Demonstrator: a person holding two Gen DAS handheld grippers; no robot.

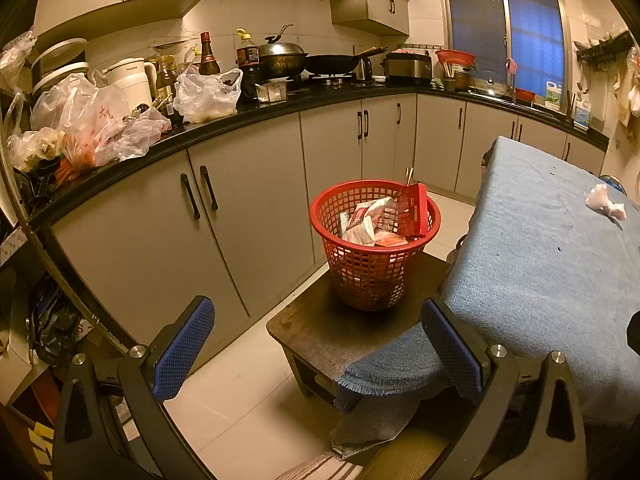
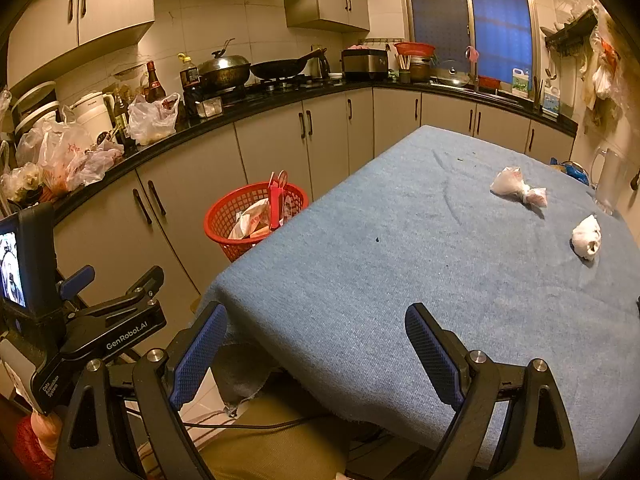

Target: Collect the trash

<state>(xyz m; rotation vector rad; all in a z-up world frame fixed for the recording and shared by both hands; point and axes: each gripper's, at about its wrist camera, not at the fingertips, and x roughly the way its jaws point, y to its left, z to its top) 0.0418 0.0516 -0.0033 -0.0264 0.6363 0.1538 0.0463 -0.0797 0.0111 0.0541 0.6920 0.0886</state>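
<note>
Right gripper point(image 2: 316, 354) is spread wide, nothing between its pads, hanging over the near edge of the blue tablecloth point(image 2: 400, 240). Left gripper point(image 1: 320, 354) is released too, empty. At one o'clock from the right gripper lies a crumpled plastic wad point(image 2: 519, 190), and a white paper ball point(image 2: 587, 237) near it at two. At twelve from the left gripper, the red basket point(image 1: 374, 276) sits on a dark stool point(image 1: 320, 332), already holding wrappers.

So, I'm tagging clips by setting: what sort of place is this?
A home kitchen, most likely: a wok on a gas stove, cabinets under a cluttered black countertop, and a cloth-covered table beside a red trash basket.
</note>
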